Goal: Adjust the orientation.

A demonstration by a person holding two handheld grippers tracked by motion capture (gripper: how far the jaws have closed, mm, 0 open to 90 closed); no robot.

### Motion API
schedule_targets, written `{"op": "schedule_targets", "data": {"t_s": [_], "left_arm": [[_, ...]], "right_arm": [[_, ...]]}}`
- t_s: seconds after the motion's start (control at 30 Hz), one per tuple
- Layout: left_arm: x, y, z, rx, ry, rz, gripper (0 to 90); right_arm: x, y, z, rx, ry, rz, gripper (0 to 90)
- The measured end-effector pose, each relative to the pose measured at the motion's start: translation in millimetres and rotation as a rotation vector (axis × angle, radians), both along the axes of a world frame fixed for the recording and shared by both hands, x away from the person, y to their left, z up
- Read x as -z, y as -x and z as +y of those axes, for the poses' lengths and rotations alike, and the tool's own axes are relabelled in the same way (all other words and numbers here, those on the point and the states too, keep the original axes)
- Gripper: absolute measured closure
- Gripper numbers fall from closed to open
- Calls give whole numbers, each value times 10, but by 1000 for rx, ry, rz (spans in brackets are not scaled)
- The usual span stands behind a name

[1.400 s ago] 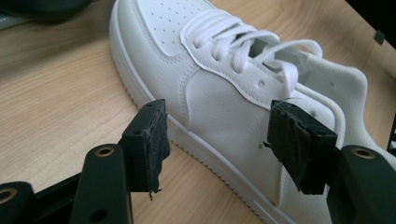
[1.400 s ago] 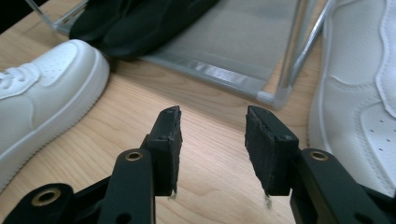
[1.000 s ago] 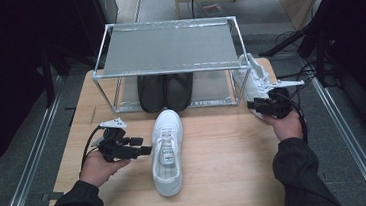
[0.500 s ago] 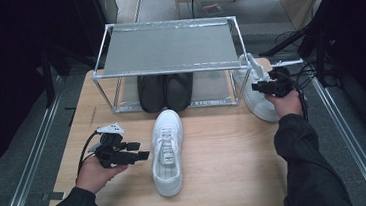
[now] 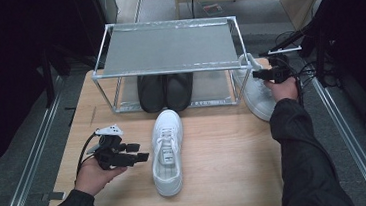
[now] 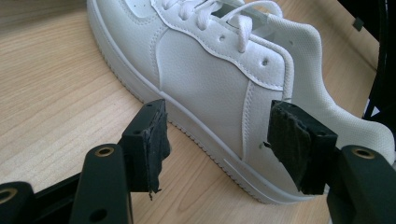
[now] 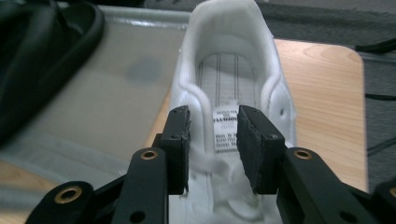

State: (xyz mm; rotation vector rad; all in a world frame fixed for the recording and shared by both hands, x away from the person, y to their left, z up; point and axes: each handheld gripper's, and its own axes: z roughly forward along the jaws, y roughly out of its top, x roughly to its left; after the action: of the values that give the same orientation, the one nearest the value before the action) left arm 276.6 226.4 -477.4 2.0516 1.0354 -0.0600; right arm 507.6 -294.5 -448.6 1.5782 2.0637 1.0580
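— Shoes first: where do they lie from each tool?

— One white shoe (image 5: 167, 152) lies mid-counter, its long axis running from the person toward the rack (image 5: 168, 48), toe toward the rack. The left tool (image 5: 143, 157) hovers just beside its flank, pointing across that axis. In the left gripper view its jaws stand spread, the shoe's side and heel just beyond them, nothing between the pads. The second shoe (image 5: 256, 89) sits at the counter's right edge, just beside the rack's corner post.

— And the right tool?

— The right tool (image 7: 214, 147) is over that second shoe, looking along its length into the opening. Its jaws have just been closing and now stand half spread around the tongue and its label (whether the pads already press on it cannot be told from these pictures).

— So which hand is nearer to what?

— Each to its own shoe; the two shoes are well apart. A grasp on the right one would probably turn on the jaws staying square to the tongue, a soft, thin flap.

— Surface and room?

— The counter (image 5: 225, 144) is pale wood. A black pair (image 5: 165, 91) stands on the rack's lower shelf; its top shelf is bare. Dark floor and cables surround it.
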Motion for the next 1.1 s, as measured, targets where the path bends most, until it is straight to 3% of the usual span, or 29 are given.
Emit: {"op": "schedule_targets", "data": {"t_s": [0.13, 0.3, 0.37, 0.4, 0.5, 0.57, 0.77, 0.9, 1.1], "left_arm": [[-1, 4, 0, 1, -2, 0, 383], [4, 2, -7, 4, -8, 1, 382], [6, 4, -10, 5, -7, 3, 382], [5, 4, -11, 7, -10, 4, 382], [7, 6, -11, 7, -10, 4, 381], [7, 7, -7, 5, -8, 3, 381], [17, -8, 14, -3, -3, 7, 381], [5, -5, 11, -17, -6, -3, 383], [-5, 0, -3, -18, -6, -12, 384]], "right_arm": [[51, -54, -8, 11, -65, -9, 663], [61, -59, 44, 1, -53, -14, 664], [75, -65, 62, -17, -45, 2, 663], [105, -79, 78, -53, -51, 35, 615], [204, -116, 105, -60, -28, 111, 649], [250, -131, 97, -58, -46, 128, 689], [183, -126, 28, -37, -130, 181, 812], [126, -101, 7, -32, -97, 214, 841], [-33, -14, -84, -28, -111, 210, 844]]}}
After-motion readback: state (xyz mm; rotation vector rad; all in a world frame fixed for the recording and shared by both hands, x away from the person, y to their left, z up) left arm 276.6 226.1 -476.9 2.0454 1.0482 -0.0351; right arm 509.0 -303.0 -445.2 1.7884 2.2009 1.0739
